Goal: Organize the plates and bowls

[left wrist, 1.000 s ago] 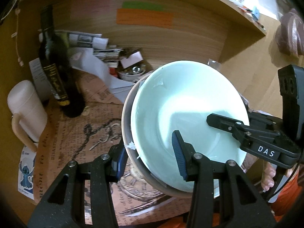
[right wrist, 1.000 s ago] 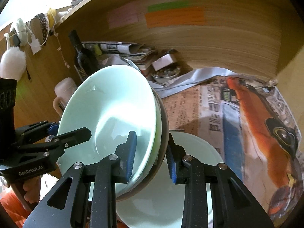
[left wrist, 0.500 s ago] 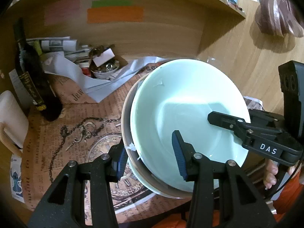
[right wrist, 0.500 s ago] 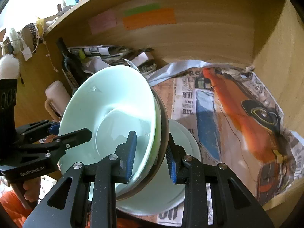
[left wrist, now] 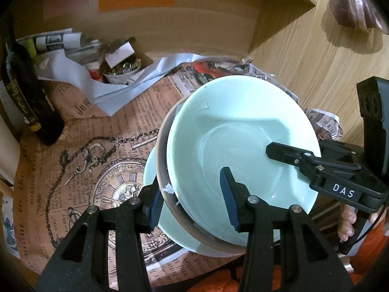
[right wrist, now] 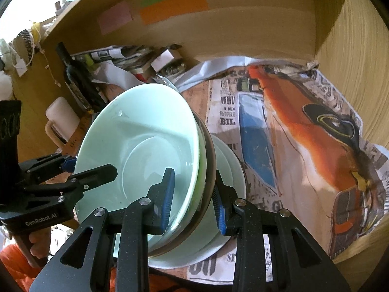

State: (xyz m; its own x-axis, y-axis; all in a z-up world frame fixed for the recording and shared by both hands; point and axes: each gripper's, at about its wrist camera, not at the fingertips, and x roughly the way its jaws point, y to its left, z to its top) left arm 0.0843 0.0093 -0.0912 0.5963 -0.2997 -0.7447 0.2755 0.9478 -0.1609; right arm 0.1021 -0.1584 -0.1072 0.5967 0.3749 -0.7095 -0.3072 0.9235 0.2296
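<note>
You have the stack of nested dishes, a pale green bowl inside a brown-rimmed one, held tilted between both claws, just above a pale plate that already lies on the newspaper-lined shelf. Your left claw is clamped across the stack's near-left rim, one pad inside the green bowl and one under the brown rim; your right claw pinches the opposite rim the same way, jaws narrow. So the gathering looks done: bowls are nested and the plate sits towards the shelf's front edge, roughly mid-width. What is left, as far as you can judge, is to level the stack, set it down on that plate, and let go with both claws. The stack is not yet resting; its lower edge hangs close over the plate, though whether it touches is hard to tell. The back of the shelf holds a bottle, papers and a small dish of odds and ends, all well apart from your landing spot.
</note>
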